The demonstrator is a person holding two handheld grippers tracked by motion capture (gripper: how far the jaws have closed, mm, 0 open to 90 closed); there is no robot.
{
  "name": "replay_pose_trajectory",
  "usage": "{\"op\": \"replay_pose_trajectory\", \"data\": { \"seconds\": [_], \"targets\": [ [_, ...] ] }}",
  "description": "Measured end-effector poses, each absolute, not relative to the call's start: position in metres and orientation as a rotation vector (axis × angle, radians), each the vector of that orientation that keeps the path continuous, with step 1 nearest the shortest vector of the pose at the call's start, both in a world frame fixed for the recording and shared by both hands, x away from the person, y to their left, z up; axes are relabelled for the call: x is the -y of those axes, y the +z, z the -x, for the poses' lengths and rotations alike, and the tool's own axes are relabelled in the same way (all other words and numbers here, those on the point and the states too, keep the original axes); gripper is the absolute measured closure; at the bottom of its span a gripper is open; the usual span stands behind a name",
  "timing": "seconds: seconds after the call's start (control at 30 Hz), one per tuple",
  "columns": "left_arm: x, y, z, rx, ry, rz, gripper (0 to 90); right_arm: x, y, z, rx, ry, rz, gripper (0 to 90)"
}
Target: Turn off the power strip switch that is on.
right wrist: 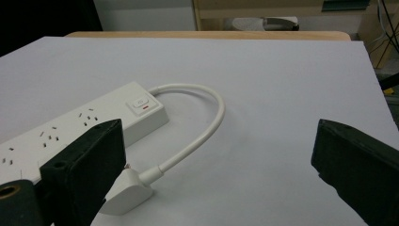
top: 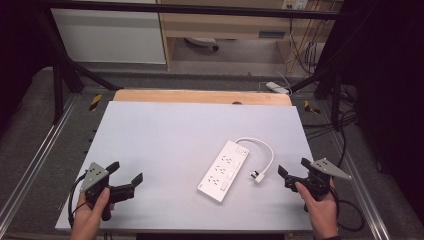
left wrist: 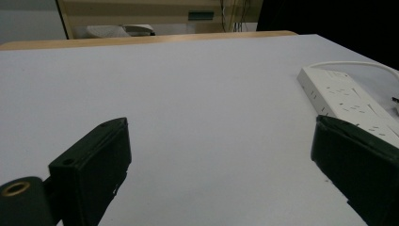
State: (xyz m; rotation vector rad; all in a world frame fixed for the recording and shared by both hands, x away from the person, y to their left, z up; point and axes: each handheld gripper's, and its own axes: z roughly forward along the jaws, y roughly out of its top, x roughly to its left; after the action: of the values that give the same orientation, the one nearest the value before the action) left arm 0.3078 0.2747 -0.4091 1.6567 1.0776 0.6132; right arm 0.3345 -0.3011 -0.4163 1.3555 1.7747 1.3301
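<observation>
While both grippers hang low over the near edge of the table [top: 150,130], nothing is held, so by my reading the work has not begun: the power strip [top: 222,171] lies flat and untouched, its plug [top: 257,176] loose on the surface and in no socket.

Left gripper [top: 127,172]: jaws spread wide, empty, at the near left corner. Strip is well apart from it, off to its right; in the left gripper view the strip's end [left wrist: 348,106] shows just beyond the right-hand jaw.

Right gripper [top: 294,167]: jaws likewise parted, empty, near the table's right edge. Plug lies near it, just to its left, between gripper and strip. In the right gripper view the plug [right wrist: 127,195] sits close in front of the left-hand jaw, partly hidden by it, not between the jaws.

Short white cord [top: 265,147] loops from the strip's far end, by the switch [right wrist: 141,103], round to the plug.

Judgement: everything is left to do; the right gripper is the better placed for the plug, needing a shift to its left.
</observation>
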Motion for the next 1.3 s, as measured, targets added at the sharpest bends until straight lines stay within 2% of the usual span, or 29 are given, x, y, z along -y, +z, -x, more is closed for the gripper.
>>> {"op": "replay_pose_trajectory", "data": {
  "seconds": [0.67,1.3],
  "targets": [
    [-0.273,-0.410,-0.308,-1.074,0.605,-1.673,5.4,0.280,-0.390,-0.330,-1.744,1.403,-1.272,4.1],
    [-0.271,-0.411,-0.309,-1.062,0.606,-1.690,5.5,0.240,-0.380,-0.328,-1.822,1.433,-1.204,5.4]
  ]
}}
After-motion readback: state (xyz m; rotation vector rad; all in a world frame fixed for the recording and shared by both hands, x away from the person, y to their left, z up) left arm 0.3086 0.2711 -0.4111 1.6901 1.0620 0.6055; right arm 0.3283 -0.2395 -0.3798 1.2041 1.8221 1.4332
